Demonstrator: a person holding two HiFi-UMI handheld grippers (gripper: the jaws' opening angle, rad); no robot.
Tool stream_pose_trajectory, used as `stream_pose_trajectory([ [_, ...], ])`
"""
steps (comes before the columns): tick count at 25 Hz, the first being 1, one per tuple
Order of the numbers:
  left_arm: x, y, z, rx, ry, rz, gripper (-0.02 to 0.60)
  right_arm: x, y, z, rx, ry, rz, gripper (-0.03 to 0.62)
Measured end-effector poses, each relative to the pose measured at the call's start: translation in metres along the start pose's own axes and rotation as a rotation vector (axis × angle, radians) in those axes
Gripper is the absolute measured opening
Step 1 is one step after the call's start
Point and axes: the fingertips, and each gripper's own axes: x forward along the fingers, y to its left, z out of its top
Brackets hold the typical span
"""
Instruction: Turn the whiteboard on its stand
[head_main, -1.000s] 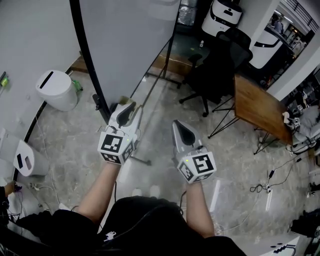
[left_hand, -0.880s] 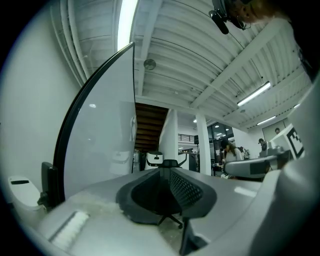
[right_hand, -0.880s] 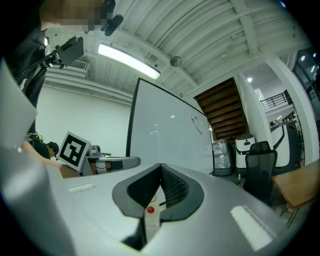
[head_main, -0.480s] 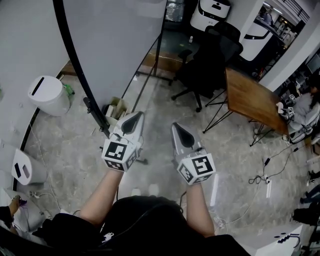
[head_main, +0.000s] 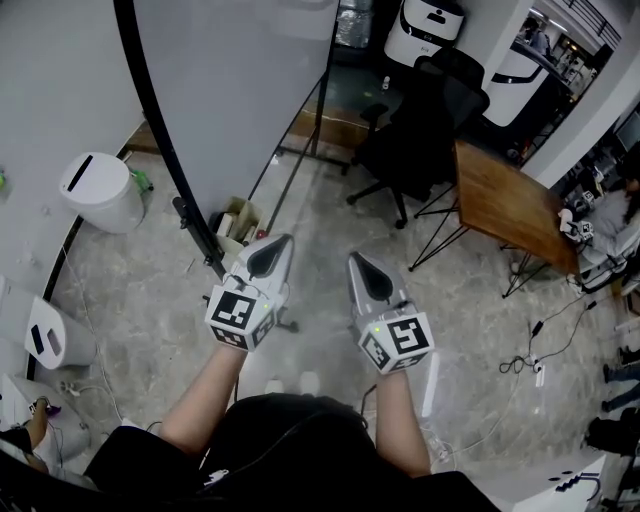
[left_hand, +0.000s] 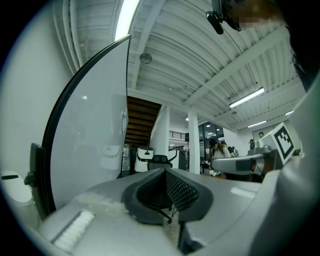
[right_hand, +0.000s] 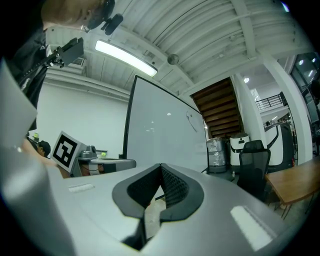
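The whiteboard (head_main: 235, 90) stands tall at the upper left of the head view, with a black frame edge (head_main: 160, 140) and a black stand leg (head_main: 320, 95). It also fills the left of the left gripper view as the whiteboard (left_hand: 90, 140), and shows ahead in the right gripper view as the whiteboard (right_hand: 160, 130). My left gripper (head_main: 270, 250) sits just right of the board's lower edge without touching it. Its jaws have just been closing and are now shut with nothing between them. My right gripper (head_main: 365, 268) is beside it, shut and empty.
A white bin (head_main: 95, 190) stands left of the board, and a small cardboard box (head_main: 235, 218) lies by its foot. Behind are a black office chair (head_main: 420, 130) and a wooden table (head_main: 510, 210). Cables (head_main: 530, 365) trail on the floor at the right.
The left gripper's jaws, open beside the board's black edge a second ago, have shut on nothing, and that gripper has drawn a little away from the edge. The right gripper has kept still.
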Motion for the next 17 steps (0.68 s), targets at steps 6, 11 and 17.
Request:
stream_pose_trajectory([
  [6, -0.005, 0.007, -0.003, 0.006, 0.01, 0.029, 0.006, 0.003, 0.003, -0.002, -0.007, 0.009, 0.01, 0.008],
  [11, -0.011, 0.019, -0.004, -0.002, 0.002, 0.056, 0.006, 0.01, 0.006, -0.003, -0.01, 0.012, 0.016, 0.008],
  [17, -0.013, 0.027, -0.001, -0.022, -0.001, 0.057, 0.006, 0.02, 0.014, -0.001, -0.016, 0.01, 0.03, 0.008],
])
